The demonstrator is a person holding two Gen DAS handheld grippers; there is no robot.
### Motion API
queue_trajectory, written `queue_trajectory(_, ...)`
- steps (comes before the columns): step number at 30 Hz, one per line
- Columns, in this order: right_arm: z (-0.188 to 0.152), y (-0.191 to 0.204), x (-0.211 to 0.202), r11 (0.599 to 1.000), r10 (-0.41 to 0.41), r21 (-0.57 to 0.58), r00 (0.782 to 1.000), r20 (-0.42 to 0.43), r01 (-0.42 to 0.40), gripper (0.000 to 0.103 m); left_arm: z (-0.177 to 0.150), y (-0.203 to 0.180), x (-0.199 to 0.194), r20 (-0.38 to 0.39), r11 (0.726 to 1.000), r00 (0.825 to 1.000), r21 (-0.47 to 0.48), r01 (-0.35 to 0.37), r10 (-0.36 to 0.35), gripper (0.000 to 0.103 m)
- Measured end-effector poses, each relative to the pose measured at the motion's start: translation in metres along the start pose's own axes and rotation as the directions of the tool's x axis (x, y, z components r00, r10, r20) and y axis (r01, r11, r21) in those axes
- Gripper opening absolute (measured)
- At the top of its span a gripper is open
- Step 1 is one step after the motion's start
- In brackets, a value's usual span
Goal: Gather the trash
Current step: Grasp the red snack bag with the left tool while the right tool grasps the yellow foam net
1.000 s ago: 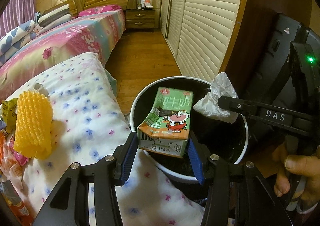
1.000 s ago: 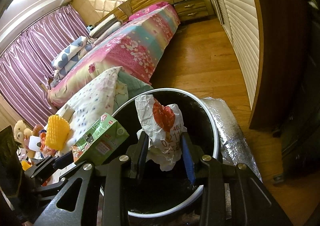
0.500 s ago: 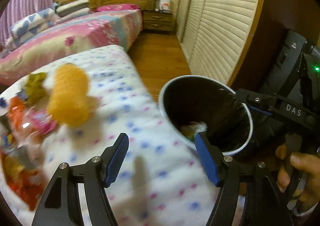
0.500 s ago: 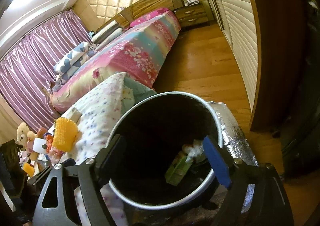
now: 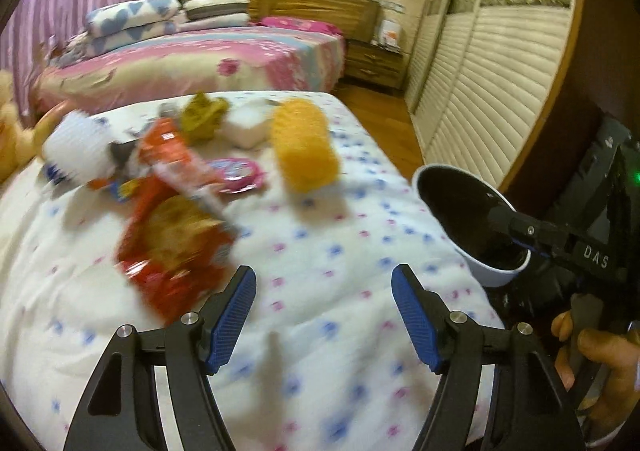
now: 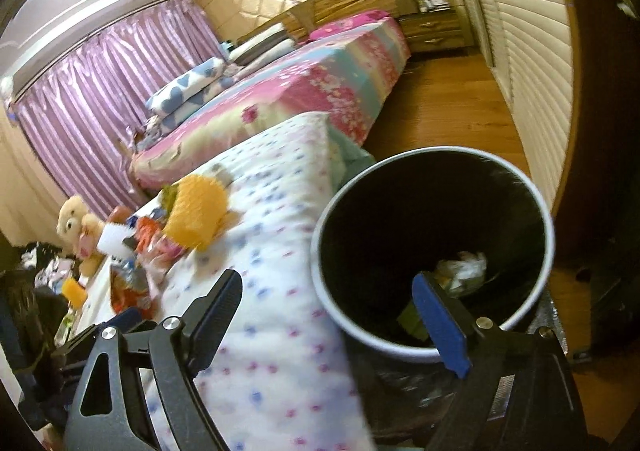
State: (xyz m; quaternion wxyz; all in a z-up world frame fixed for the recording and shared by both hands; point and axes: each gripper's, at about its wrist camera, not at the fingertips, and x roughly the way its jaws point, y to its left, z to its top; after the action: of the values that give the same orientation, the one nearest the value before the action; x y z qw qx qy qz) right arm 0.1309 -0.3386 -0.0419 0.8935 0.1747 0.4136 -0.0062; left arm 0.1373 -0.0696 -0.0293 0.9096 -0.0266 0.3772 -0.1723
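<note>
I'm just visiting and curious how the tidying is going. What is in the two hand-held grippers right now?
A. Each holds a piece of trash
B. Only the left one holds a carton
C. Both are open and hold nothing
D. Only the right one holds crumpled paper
C: the left hand-held gripper and the right hand-held gripper both gape with nothing between their blue pads, while crumpled paper lies inside the trash bin.

blurred snack wrappers (image 5: pixel 172 235), bin (image 6: pixel 432 251) contents half-hidden

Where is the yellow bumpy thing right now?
The yellow foam net lies on the spotted white quilt, ahead of the open left gripper. The snack wrappers lie to its left, the trash bin to its right.
</note>
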Motion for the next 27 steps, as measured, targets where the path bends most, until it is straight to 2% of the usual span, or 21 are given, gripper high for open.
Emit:
queue_trajectory(6,-0.012,0.025,0.007,0.999,0.039,-0.027,0.999,-0.026,-0.040,0.091,-0.016,0.032,-0.025,0.008,0.996,0.999,-0.079,-0.044,0.044,0.070)
queue_trajectory(16,-0.028,0.068,0.026,0.993,0.094,-0.070,0.993,-0.073,-0.100,0.091,-0.030,0.071,-0.044,-0.015,0.982,0.994,-0.148,-0.114,0.113,0.071)
queue_trajectory(27,-0.023,0.093,0.060,0.981,0.140,-0.116,0.982,-0.129,-0.155,0.091,-0.020,0.087,-0.032,-0.031,0.977,0.996,-0.193,-0.090,0.086,0.071)
